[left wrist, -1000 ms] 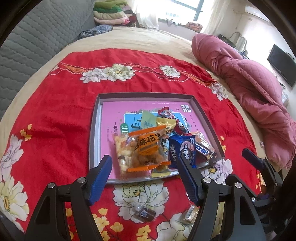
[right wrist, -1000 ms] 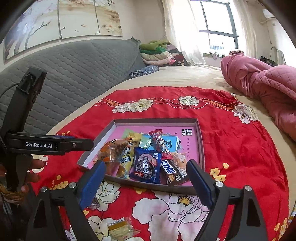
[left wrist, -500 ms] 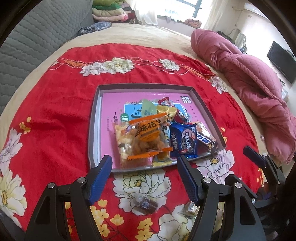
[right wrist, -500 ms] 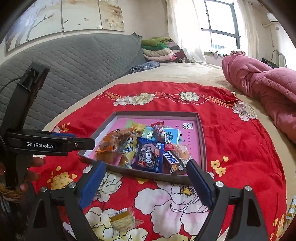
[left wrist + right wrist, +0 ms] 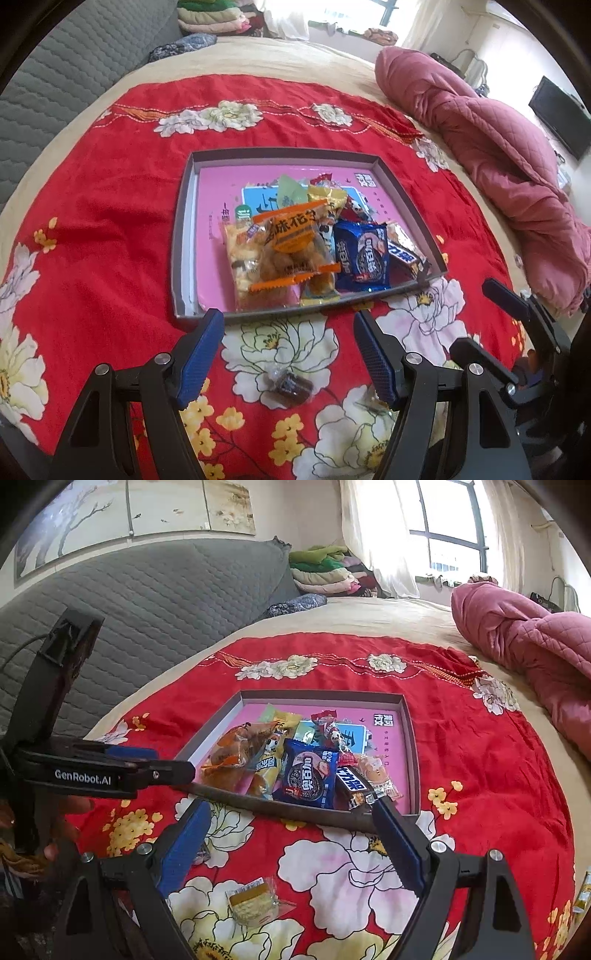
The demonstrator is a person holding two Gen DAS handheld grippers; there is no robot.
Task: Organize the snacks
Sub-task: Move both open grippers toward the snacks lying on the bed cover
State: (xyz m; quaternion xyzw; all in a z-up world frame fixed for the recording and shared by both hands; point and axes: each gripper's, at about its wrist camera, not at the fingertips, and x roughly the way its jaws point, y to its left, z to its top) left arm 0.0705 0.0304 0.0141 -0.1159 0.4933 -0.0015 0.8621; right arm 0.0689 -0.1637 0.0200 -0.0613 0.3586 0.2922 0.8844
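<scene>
A shallow grey box (image 5: pixel 181 236) (image 5: pixel 413 753) with a pink floor sits on the red flowered cloth and holds several snack packets, among them an orange-labelled bag (image 5: pixel 291 243) and a blue cookie pack (image 5: pixel 364 254) (image 5: pixel 306 775). My left gripper (image 5: pixel 288 350) hangs open just in front of the box, above a small brown wrapped candy (image 5: pixel 290 384) on the cloth. My right gripper (image 5: pixel 291 842) is open too, with nothing between its fingers; a clear-wrapped yellow biscuit (image 5: pixel 253 904) lies below it. The left gripper's body (image 5: pixel 99 771) shows at the left of the right wrist view.
A crumpled pink quilt (image 5: pixel 498 155) lies to the right on the bed. A grey padded headboard (image 5: pixel 147 602) and folded clothes (image 5: pixel 325 572) stand behind. Another small wrapper (image 5: pixel 373 406) lies by my left gripper's right finger. A hand (image 5: pixel 55 830) holds the left tool.
Both views have tilted slightly downward, so the box sits a little higher in each frame. Nothing was picked up or released.
</scene>
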